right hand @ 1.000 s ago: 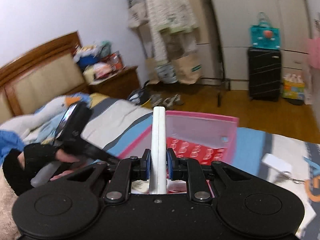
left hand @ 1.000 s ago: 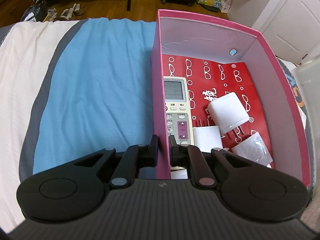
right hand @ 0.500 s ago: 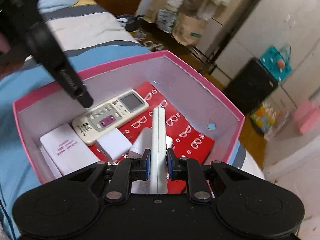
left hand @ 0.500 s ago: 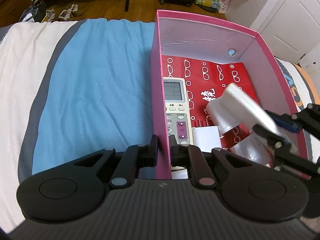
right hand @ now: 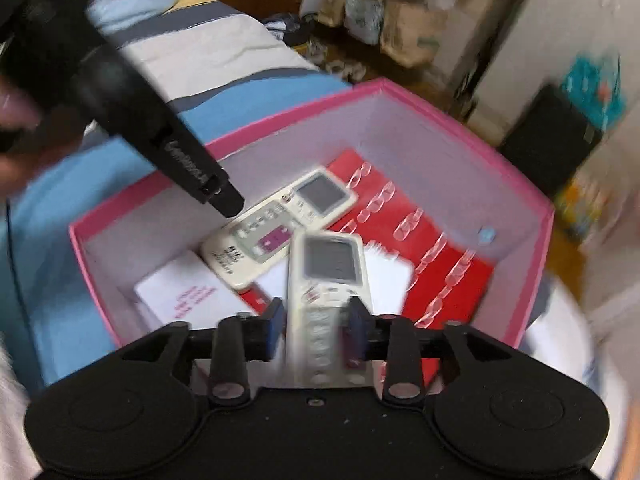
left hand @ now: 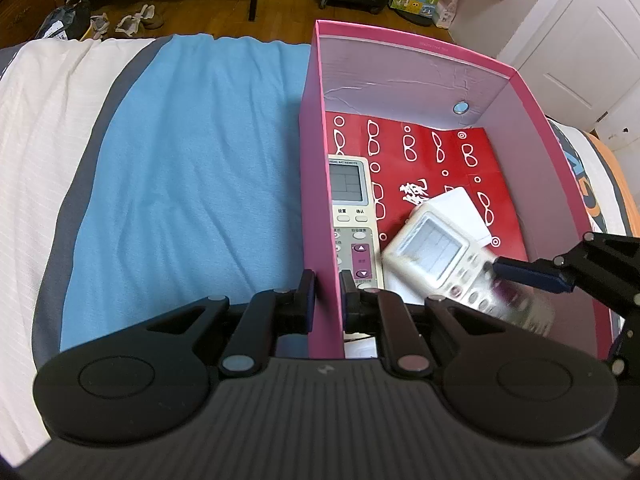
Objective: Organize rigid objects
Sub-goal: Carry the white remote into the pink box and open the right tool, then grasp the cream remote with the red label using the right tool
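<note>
The right gripper (right hand: 315, 320), jaws opening, releases a stiff, light, smooth-cased white remote (right hand: 326, 280) into the pink box (left hand: 532, 92), best held across its narrow sides, while the left gripper (left hand: 327, 300) pinches the box's left wall.

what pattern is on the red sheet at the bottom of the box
White outlines of eyeglasses on the red sheet; clearest in the left wrist view.
</note>
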